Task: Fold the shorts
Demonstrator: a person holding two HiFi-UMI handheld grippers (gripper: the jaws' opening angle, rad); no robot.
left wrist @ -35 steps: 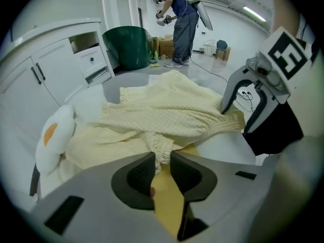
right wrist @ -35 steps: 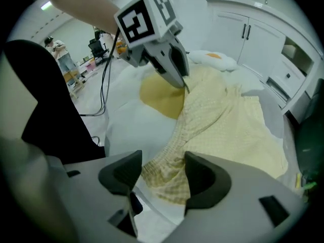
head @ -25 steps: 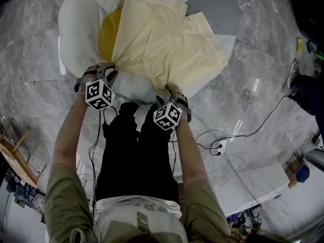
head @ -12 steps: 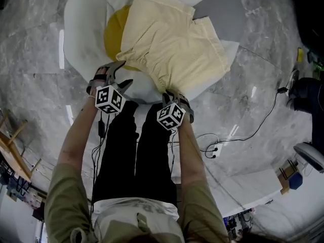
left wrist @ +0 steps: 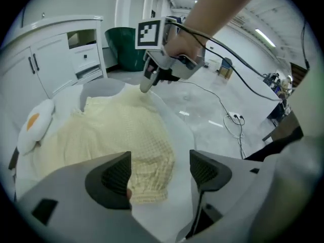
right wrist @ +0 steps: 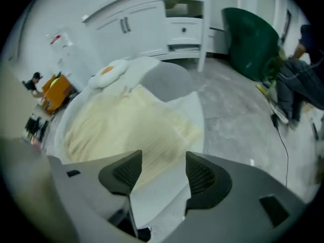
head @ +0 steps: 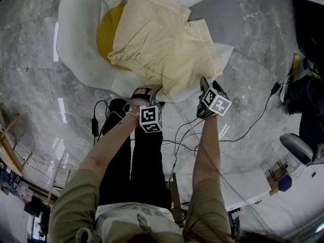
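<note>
Grey marble floor (head: 40,59) carries a white mat (head: 76,34) shaped like a fried egg, and the person stands at its near edge. Closest to the person, the left gripper (left wrist: 159,173) has its jaws wide apart and grips nothing. The near hem of the shorts (head: 162,44) lies just under them, not pressed. To its right, the right gripper (right wrist: 163,176) is opening its jaws. Between them I see only mat, with the right edge of the shorts a little beyond, so it holds nothing either.

Both grippers have gone to the right since a second ago. Then they sat at the near hem, the left one at its left corner. Now the left one is toward the right part of the hem, and the right one is beside the right edge. I judge that the hold on the hem is finished and that a new grip on the right side is being prepared, probably for a fold across.

The shorts lie flat on the mat and cover part of its yellow yolk (head: 104,34). Farther off stand a white cabinet (right wrist: 152,24) and a green bin (right wrist: 248,39).
</note>
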